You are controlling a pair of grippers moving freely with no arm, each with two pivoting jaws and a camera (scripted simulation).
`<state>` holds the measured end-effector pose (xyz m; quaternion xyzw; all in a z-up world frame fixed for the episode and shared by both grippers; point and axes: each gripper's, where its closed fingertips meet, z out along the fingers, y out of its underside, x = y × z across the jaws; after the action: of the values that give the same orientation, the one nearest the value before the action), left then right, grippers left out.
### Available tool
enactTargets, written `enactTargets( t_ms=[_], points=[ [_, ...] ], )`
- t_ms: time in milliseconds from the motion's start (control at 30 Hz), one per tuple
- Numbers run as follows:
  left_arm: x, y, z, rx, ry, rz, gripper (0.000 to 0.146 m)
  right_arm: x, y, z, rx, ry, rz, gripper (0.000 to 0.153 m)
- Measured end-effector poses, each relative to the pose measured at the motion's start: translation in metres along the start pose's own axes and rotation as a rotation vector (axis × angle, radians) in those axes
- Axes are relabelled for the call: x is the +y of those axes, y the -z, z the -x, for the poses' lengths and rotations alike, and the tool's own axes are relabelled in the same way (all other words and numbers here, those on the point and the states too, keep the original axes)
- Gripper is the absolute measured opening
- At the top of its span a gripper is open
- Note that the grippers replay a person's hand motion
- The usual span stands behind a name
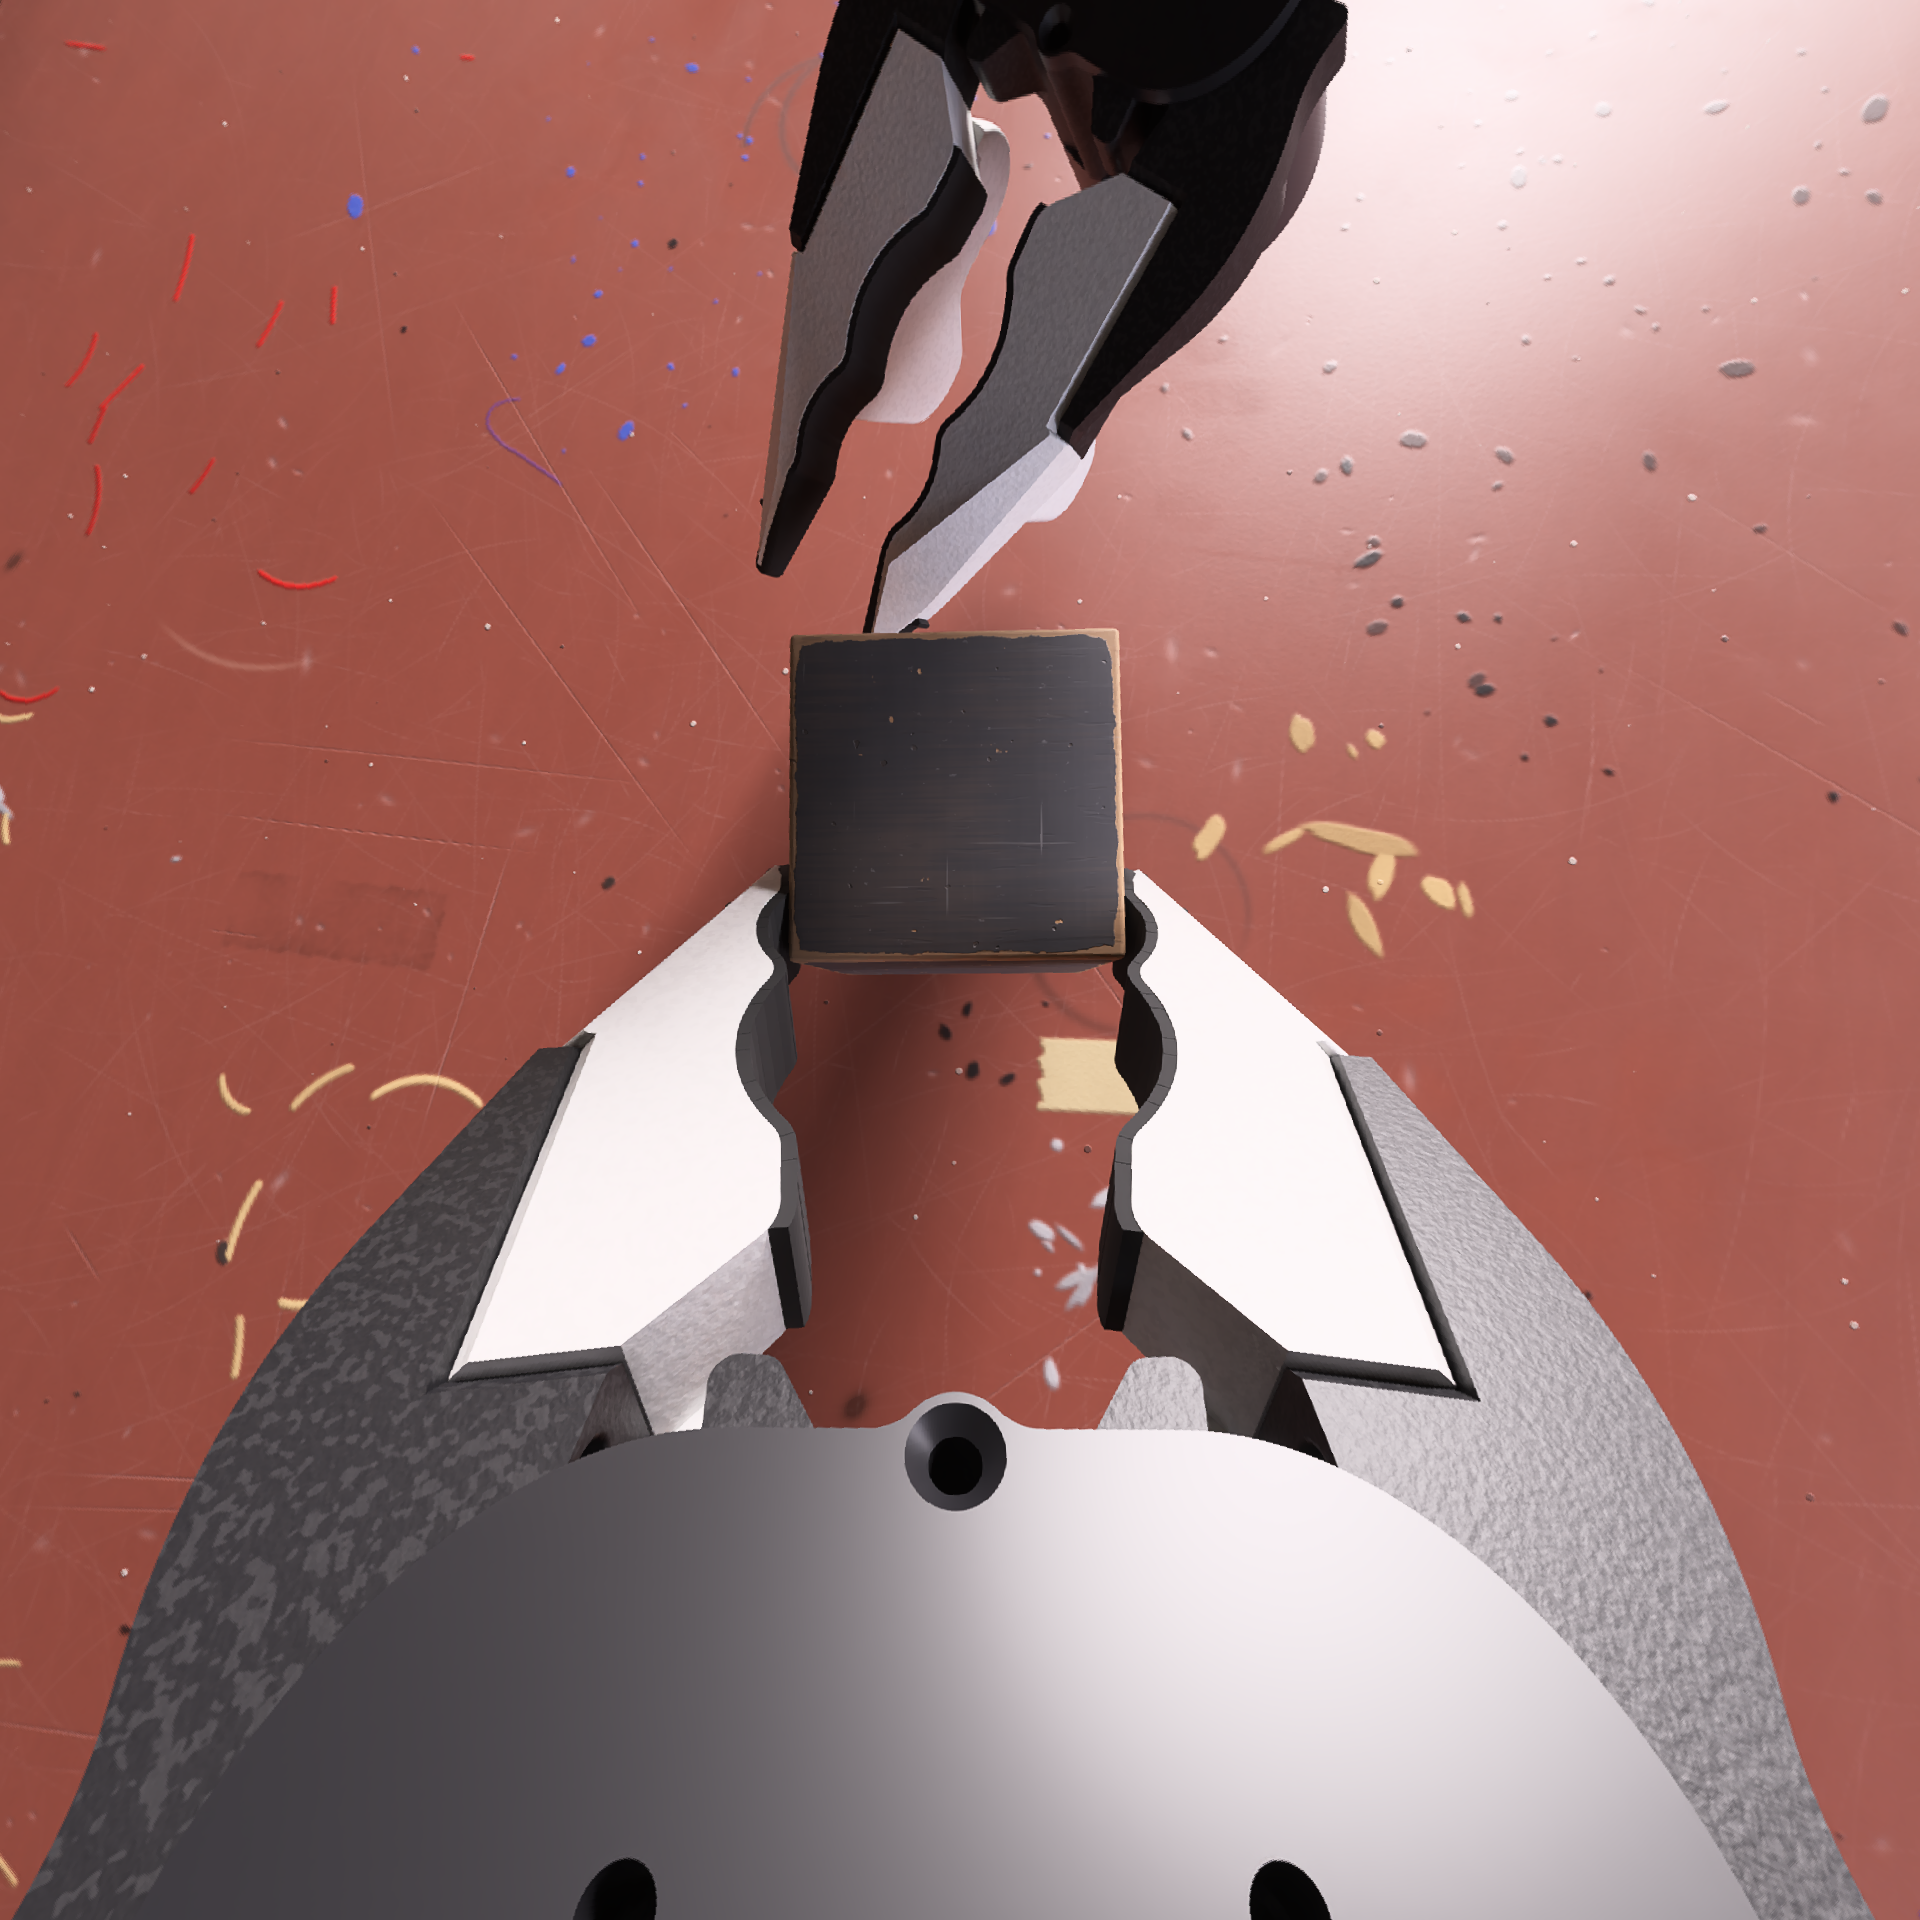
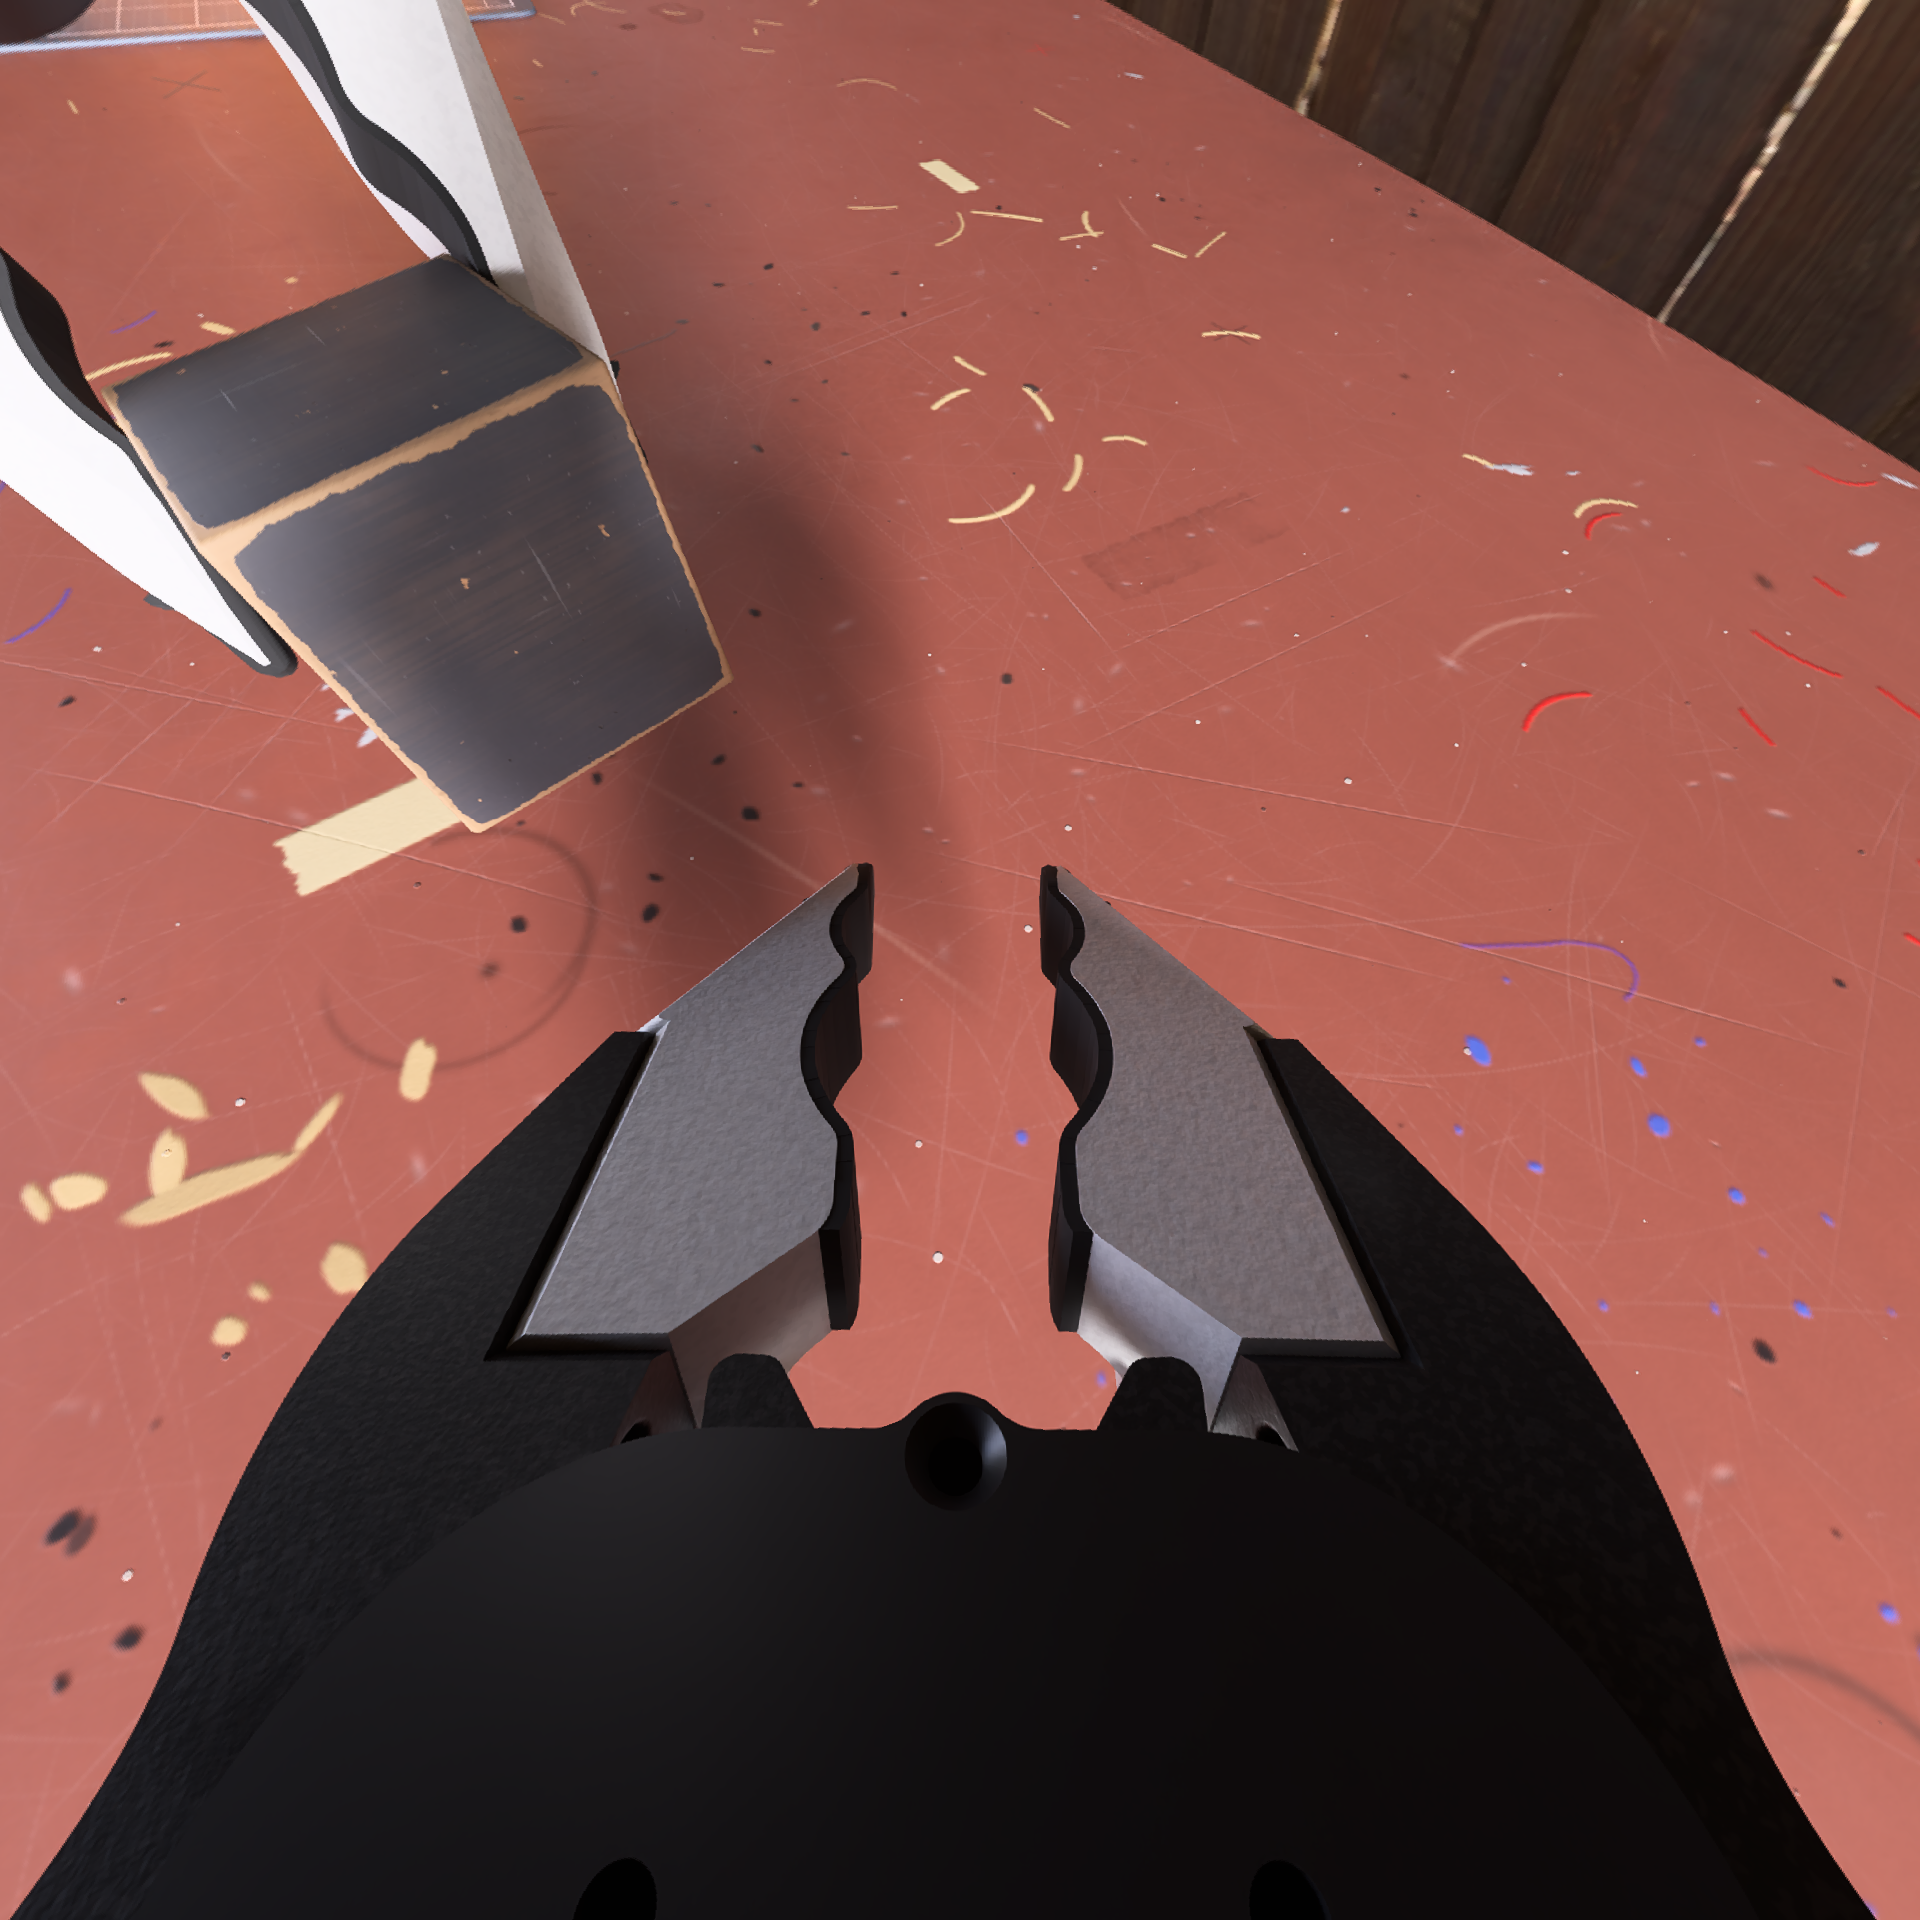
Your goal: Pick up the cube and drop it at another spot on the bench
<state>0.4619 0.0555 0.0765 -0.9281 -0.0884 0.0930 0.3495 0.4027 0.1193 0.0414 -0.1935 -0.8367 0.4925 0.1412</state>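
Note:
The cube (image 1: 956,790) is dark with worn tan edges. My left gripper (image 1: 956,920) is shut on it, white fingertips pressed on its two opposite sides. In the right wrist view the cube (image 2: 457,613) hangs between the left gripper's white fingers (image 2: 488,156), seemingly a little above the red bench (image 2: 1143,727). My right gripper (image 2: 956,904) is black with grey fingers, open and empty, hovering over the bench to the right of the cube. In the left wrist view the right gripper (image 1: 831,592) points down just beyond the cube's far edge.
The bench is flecked with paint specks and shavings. A tan strip of tape (image 2: 353,836) lies by the cube. A dark wooden plank wall (image 2: 1662,156) borders the bench's far right edge. A mat's corner (image 2: 156,16) shows at the top left.

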Motion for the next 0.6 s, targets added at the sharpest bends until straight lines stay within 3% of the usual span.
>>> enactTargets(
  t_ms=[600],
  points=[
    [0.0024,-0.0052,-0.0008,0.005,0.003,0.016,0.061,0.0006,-0.0002,0.0002,0.004,0.005,0.004,0.032]
  ],
)
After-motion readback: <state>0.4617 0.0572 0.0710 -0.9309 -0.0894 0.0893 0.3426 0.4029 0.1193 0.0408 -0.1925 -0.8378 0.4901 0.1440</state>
